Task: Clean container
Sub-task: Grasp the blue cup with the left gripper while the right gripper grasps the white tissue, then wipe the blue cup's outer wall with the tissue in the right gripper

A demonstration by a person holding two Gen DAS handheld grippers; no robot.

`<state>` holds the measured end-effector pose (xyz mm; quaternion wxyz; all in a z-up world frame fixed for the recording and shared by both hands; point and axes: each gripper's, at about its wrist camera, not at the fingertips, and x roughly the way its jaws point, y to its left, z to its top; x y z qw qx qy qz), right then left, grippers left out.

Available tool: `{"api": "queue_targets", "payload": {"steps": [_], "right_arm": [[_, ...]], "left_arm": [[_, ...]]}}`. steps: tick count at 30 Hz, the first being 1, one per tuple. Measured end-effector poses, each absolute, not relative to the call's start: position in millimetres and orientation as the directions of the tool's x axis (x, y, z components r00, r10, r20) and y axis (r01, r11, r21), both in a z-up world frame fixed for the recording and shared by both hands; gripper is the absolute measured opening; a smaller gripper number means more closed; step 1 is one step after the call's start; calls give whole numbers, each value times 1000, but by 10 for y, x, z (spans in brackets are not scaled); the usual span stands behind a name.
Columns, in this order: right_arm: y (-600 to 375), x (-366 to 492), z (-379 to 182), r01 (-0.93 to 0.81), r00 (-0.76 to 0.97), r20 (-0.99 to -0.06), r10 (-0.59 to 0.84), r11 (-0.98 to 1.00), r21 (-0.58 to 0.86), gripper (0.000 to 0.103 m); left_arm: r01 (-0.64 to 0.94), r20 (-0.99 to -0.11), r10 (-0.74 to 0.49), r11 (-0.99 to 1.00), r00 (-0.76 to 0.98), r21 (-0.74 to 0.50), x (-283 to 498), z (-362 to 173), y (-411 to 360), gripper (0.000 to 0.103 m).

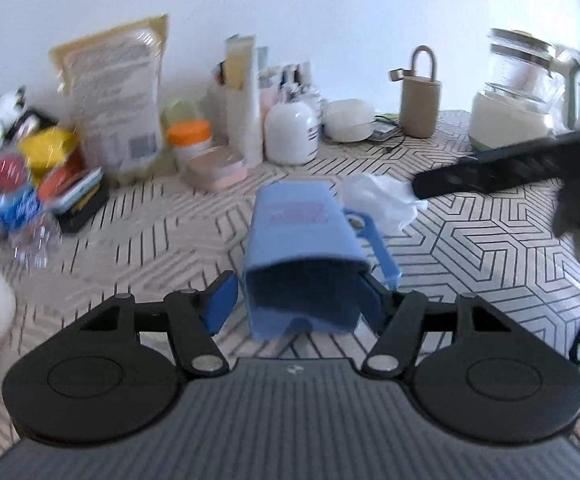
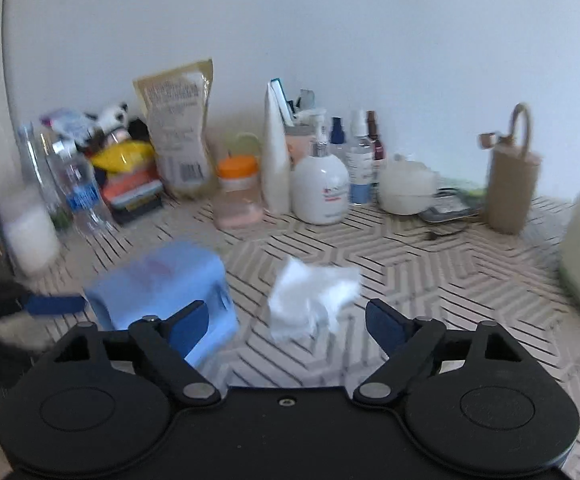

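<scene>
A light blue container with a side handle and pink print is tilted, its open mouth toward the left wrist camera. My left gripper is shut on it, blue pads pressing on both sides near the rim. The right wrist view shows the container at the left, one of the left gripper's fingers against it. A crumpled white tissue lies on the patterned tablecloth, just ahead of my right gripper. That gripper is open, its pads clear of the tissue. A black finger of the right gripper reaches over it.
Clutter lines the wall: a tall food pouch, an orange-lidded jar, a white pump bottle, a beige flask with a loop handle, a glass kettle, a water bottle and stacked packets.
</scene>
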<state>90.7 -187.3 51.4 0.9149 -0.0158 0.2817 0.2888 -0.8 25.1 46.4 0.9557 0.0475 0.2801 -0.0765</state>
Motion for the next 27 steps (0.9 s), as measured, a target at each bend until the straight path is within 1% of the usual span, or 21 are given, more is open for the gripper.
{"api": "queue_targets", "payload": {"steps": [1, 2, 3, 4, 5, 6, 8, 10, 13, 14, 16, 18, 19, 21, 22, 23, 24, 25, 26, 27], "right_arm": [[-1854, 1037, 495, -550, 643, -535, 549, 816, 176, 89], [-1822, 1158, 456, -565, 614, -544, 571, 800, 202, 88], [-1784, 1281, 407, -576, 588, -556, 588, 787, 224, 84], [-1738, 1393, 343, -573, 573, -573, 586, 786, 232, 79], [-1705, 1469, 294, -559, 572, -589, 571, 797, 229, 76], [-1680, 1519, 261, -550, 574, -598, 559, 804, 224, 77], [-1676, 1556, 224, -552, 567, -600, 565, 801, 233, 77], [-1653, 1588, 224, -560, 558, -604, 570, 795, 233, 77], [-1601, 1651, 185, -553, 565, -623, 540, 809, 199, 77], [-1608, 1671, 162, -546, 568, -626, 535, 814, 200, 76], [-1617, 1704, 117, -534, 572, -631, 523, 822, 198, 71], [-1607, 1710, 71, -534, 577, -642, 505, 828, 171, 57], [-1603, 1714, 50, -534, 579, -646, 497, 830, 160, 54], [-1611, 1710, 27, -535, 594, -638, 489, 833, 140, 44], [-1615, 1711, 21, -534, 601, -635, 485, 835, 132, 41], [-1619, 1711, 15, -534, 609, -631, 481, 837, 122, 38], [-1621, 1710, 12, -537, 616, -627, 477, 837, 109, 32], [-1620, 1704, 12, -541, 622, -623, 475, 835, 97, 28], [-1621, 1694, 16, -547, 626, -616, 478, 832, 89, 21], [-1628, 1679, 27, -556, 628, -605, 489, 826, 89, 18]], "left_arm": [[197, -543, -133, 979, 829, 61, 20, 491, 231, 65], [219, -543, -147, 973, 827, 70, 48, 513, 212, 68], [239, -543, -160, 968, 824, 78, 78, 534, 195, 72], [255, -543, -169, 963, 823, 86, 103, 554, 185, 75], [261, -540, -172, 961, 824, 92, 115, 573, 187, 82], [262, -535, -175, 961, 827, 91, 121, 585, 201, 85], [270, -533, -193, 961, 824, 68, 129, 595, 243, 86], [283, -545, -229, 959, 806, 16, 164, 585, 294, 88], [299, -566, -272, 953, 778, -47, 224, 565, 308, 89], [303, -570, -274, 952, 775, -45, 245, 557, 288, 89], [294, -575, -251, 956, 778, -19, 268, 530, 222, 90], [277, -585, -227, 961, 779, -3, 330, 487, 180, 91], [268, -592, -220, 963, 775, -6, 372, 464, 175, 92], [245, -599, -211, 969, 773, -26, 449, 426, 182, 94], [222, -606, -199, 974, 771, -37, 481, 404, 187, 95], [197, -614, -190, 979, 766, -56, 506, 379, 198, 101], [176, -621, -188, 981, 761, -81, 528, 354, 215, 103], [161, -629, -191, 981, 754, -105, 547, 335, 233, 103], [150, -636, -199, 980, 745, -130, 563, 321, 253, 103], [139, -640, -201, 979, 742, -146, 579, 311, 269, 100]]}}
